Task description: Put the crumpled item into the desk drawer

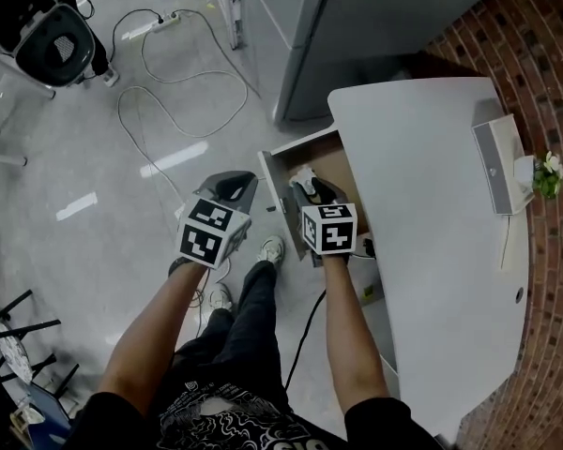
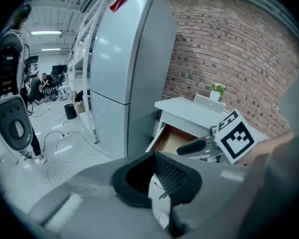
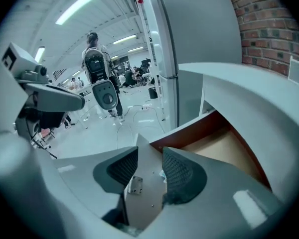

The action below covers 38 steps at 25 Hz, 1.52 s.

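Note:
The white desk [image 1: 432,204] has its drawer [image 1: 334,156] pulled out, showing a brown wooden floor [image 3: 229,148]. A small white crumpled item [image 1: 303,174] lies in the drawer's front part, just beyond my right gripper's tips. My right gripper [image 1: 311,187] hovers over the drawer with jaws open. In the right gripper view [image 3: 149,156] the drawer's grey front panel [image 3: 139,183] stands between the pads, and a scrap of the crumpled item [image 3: 163,174] peeks beside the right pad. My left gripper [image 1: 235,187] hangs left of the drawer, shut [image 2: 153,158] and empty.
A tall grey cabinet [image 1: 375,26] stands behind the desk. Cables [image 1: 169,92] trail over the floor, with a chair [image 1: 56,31] far left. A white box [image 1: 497,167] and a small plant [image 1: 547,174] sit at the desk's right edge against the brick wall. The person's shoes [image 1: 272,248] are below the drawer.

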Each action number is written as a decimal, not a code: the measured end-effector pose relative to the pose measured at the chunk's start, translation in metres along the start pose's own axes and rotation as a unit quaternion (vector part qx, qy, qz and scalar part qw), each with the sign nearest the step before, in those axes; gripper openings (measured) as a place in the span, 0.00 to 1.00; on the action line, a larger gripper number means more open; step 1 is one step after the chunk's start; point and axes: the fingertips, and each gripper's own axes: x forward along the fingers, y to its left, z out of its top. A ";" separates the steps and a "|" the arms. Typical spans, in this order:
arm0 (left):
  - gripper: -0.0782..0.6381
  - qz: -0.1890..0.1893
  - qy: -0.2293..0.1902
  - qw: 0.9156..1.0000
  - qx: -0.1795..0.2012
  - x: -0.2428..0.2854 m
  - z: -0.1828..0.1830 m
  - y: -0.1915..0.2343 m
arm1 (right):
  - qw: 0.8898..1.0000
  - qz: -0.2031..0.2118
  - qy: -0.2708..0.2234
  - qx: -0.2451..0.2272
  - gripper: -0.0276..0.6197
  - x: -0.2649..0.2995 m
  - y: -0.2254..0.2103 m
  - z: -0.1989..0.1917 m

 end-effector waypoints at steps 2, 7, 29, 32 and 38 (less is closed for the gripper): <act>0.12 0.006 -0.004 1.000 0.001 -0.011 0.004 0.003 | 1.000 0.004 -0.006 -0.007 0.28 -0.008 0.011 0.009; 0.12 0.025 -0.021 0.999 0.005 -0.041 0.023 0.011 | 0.999 0.014 -0.016 -0.031 0.27 -0.025 0.034 0.034; 0.12 0.074 -0.111 0.991 0.012 -0.177 0.077 0.054 | 0.990 -0.010 -0.102 -0.093 0.17 -0.122 0.114 0.143; 0.12 0.068 -0.124 0.990 0.020 -0.191 0.083 0.051 | 0.989 -0.017 -0.116 -0.090 0.16 -0.138 0.124 0.149; 0.12 0.048 -0.133 0.989 0.048 -0.219 0.086 0.041 | 0.984 -0.025 -0.149 -0.089 0.13 -0.169 0.154 0.161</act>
